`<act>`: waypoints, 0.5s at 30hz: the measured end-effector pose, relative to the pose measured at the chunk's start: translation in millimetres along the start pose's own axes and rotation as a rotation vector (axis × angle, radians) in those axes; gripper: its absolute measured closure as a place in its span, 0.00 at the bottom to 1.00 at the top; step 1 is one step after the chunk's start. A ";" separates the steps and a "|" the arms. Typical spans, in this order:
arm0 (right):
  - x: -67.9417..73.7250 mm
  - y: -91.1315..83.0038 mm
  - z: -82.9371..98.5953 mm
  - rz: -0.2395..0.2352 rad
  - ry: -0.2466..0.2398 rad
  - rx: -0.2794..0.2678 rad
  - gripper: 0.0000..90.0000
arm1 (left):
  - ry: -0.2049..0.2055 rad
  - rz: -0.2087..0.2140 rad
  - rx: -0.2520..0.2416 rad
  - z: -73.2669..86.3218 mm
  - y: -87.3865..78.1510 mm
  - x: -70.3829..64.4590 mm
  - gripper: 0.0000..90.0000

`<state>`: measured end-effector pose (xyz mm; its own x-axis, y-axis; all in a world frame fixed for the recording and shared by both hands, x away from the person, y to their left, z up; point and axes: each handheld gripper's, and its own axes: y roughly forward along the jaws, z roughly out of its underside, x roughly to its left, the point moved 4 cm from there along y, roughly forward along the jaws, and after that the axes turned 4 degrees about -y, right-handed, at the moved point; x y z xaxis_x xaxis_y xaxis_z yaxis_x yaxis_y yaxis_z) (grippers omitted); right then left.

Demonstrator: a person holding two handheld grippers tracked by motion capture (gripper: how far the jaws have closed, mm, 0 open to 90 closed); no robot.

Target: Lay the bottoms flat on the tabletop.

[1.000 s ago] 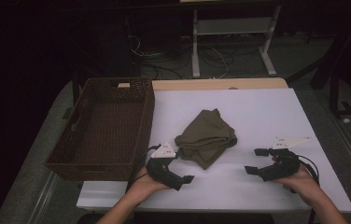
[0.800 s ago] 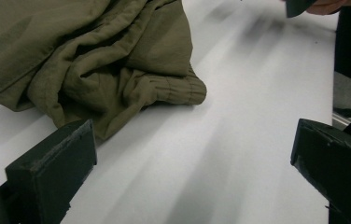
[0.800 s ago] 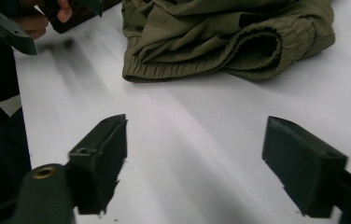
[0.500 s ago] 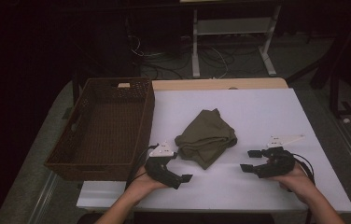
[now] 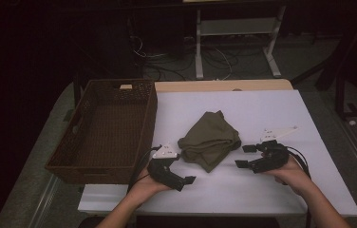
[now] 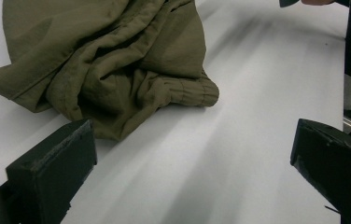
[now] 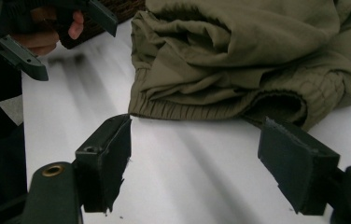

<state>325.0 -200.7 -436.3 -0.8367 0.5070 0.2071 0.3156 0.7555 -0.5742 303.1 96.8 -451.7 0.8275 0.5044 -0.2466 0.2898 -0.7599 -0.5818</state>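
An olive-green garment (image 5: 210, 140) is seen lying bunched on the white table (image 5: 271, 109), between the two grippers and just ahead of both, with a brown wicker basket (image 5: 105, 130) standing beyond the left gripper on its outer side. The garment is judged to be light, soft and limp: it would sag and unfold when lifted, and a single layer would likely slip free if only loose fabric were pinched. The ribbed elastic hem (image 7: 187, 111), thicker and firmer than the rest, is seen in the right gripper view lying just in front of that gripper's jaws, and it is judged the better place for a hold; a rolled cuff (image 6: 187, 91) is likewise presented ahead of the left gripper, toward its left jaw. The left gripper (image 5: 186, 181) is held low over the near edge of the table, angled toward the cloth's near corner, with its jaws spread wide and nothing between them. The right gripper (image 5: 243, 156) is held level at the cloth's other side, pointed inward at it, its jaws also parted and empty. Both are kept close to the fabric but apart from it, with bare table between jaw tips and cloth.
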 end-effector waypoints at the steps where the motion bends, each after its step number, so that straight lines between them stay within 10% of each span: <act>1: -0.5 -0.4 -1.5 0.000 0.000 -0.009 0.28 | 0.000 -0.002 0.000 0.0 0.0 0.3 0.00; 15: -4.4 2.5 -13.9 -0.012 -0.009 -0.030 0.28 | 0.004 -0.002 0.005 -0.3 0.7 2.3 0.00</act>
<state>335.6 -195.2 -427.6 -0.8445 0.4943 0.2061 0.3191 0.7735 -0.5476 305.3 97.3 -452.4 0.8292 0.5037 -0.2424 0.2885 -0.7569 -0.5864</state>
